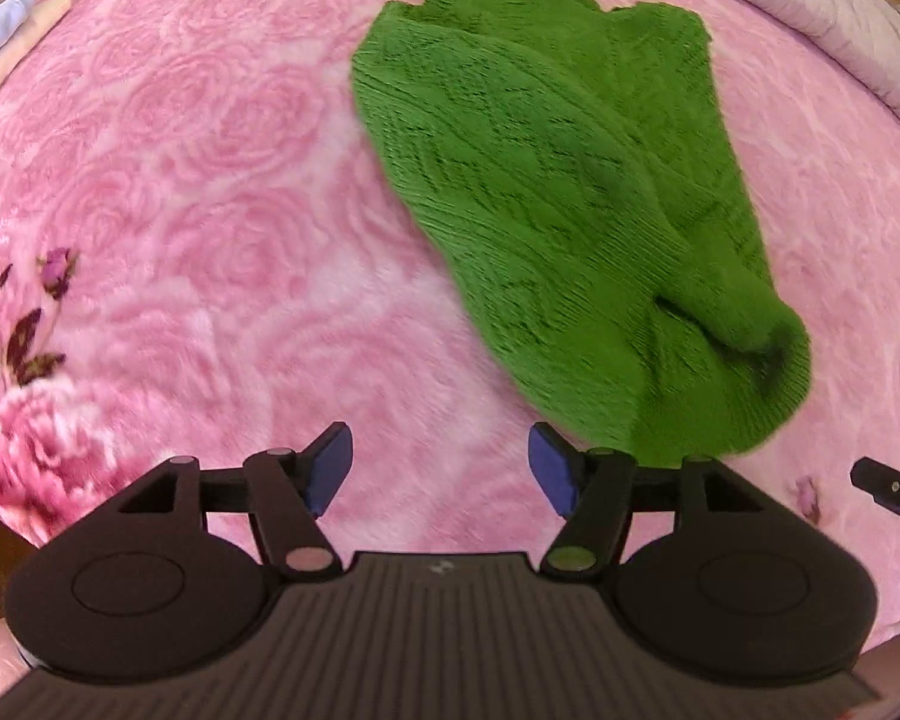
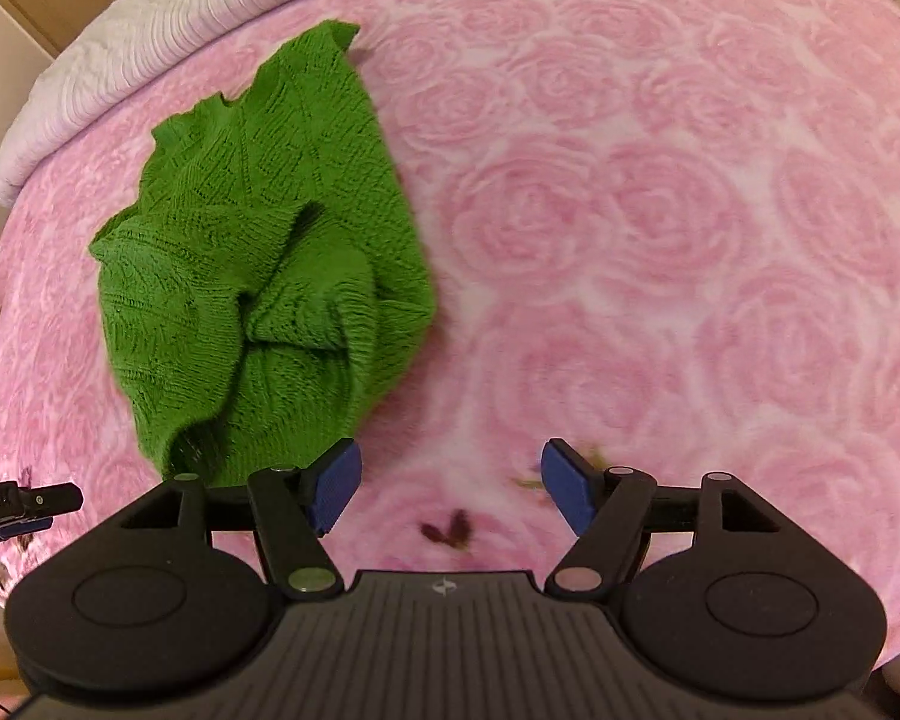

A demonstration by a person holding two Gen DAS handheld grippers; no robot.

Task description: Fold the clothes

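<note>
Green sweater (image 1: 576,210) crumpled on blanket (image 1: 210,180) — grippers empty.

One green knitted sweater (image 1: 570,198) lies crumpled on the pink rose-patterned blanket (image 1: 198,192), toward its far edge. One blanket covers the bed, and one pale ribbed quilt (image 2: 168,18) runs along that far edge. Two grippers are in view, the left gripper (image 1: 440,468) and the right gripper (image 2: 451,489), each with two blue-padded fingers (image 1: 330,468) set wide apart, four pads in all.
</note>
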